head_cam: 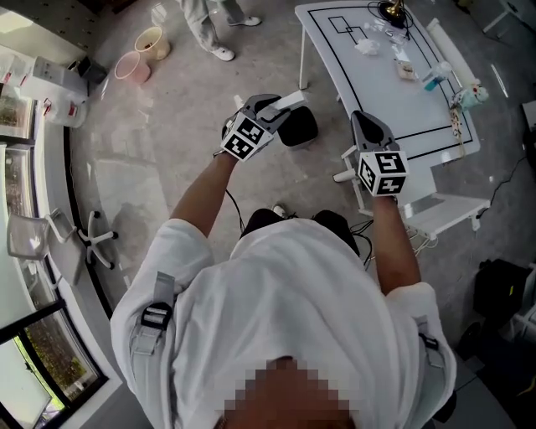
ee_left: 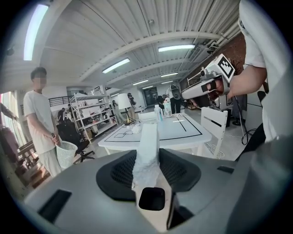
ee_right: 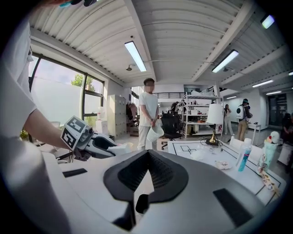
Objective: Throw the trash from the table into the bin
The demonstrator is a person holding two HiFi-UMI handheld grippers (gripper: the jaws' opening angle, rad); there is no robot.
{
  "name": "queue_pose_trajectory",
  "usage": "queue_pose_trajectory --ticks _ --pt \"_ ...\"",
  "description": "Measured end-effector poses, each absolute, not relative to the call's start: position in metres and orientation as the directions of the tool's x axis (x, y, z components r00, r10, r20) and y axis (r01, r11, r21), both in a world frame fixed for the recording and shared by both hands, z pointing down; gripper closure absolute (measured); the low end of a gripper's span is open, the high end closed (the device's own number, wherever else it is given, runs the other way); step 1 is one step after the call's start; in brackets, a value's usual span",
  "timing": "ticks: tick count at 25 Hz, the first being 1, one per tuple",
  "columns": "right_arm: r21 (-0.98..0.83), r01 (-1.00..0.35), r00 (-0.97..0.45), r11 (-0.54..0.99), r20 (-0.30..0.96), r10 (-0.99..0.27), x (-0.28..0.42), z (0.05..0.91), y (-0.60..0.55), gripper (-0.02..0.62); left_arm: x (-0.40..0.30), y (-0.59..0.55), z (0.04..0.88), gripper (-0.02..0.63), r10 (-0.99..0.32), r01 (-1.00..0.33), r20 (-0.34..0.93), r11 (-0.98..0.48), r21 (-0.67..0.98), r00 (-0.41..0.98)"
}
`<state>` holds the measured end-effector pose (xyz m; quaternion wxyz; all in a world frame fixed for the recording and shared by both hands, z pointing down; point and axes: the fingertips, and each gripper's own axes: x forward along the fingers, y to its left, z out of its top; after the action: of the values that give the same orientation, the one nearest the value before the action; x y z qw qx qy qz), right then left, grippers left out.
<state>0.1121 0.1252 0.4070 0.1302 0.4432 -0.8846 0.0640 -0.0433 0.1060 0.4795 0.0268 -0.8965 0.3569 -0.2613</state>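
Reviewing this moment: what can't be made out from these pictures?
Head view: the scraps on the table are too small to identify.
Head view: the standing person is cut off by the top edge.
Head view: the left claw covers most of its white strip.

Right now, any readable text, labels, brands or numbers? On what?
No text is legible in any view.
On the left marker cube and right marker cube: square patterns only, no letters.
On the tissue in the left hand-held gripper: nothing printed.
On the bottle on the table: label too small.
On the white boxes, head view's far left: print blurred.
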Motion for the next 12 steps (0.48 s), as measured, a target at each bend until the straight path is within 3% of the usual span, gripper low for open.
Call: queue_pose_trajectory --ticks 12 --pt "-0.05 -0.788 -0.575 0.613 0.413 -0.706 0.051 0.49 0.072 0.609 -0.096 0.069 0.545 0.441 -0.625 -0.668 0.523 -0.732 -0.134 0.579"
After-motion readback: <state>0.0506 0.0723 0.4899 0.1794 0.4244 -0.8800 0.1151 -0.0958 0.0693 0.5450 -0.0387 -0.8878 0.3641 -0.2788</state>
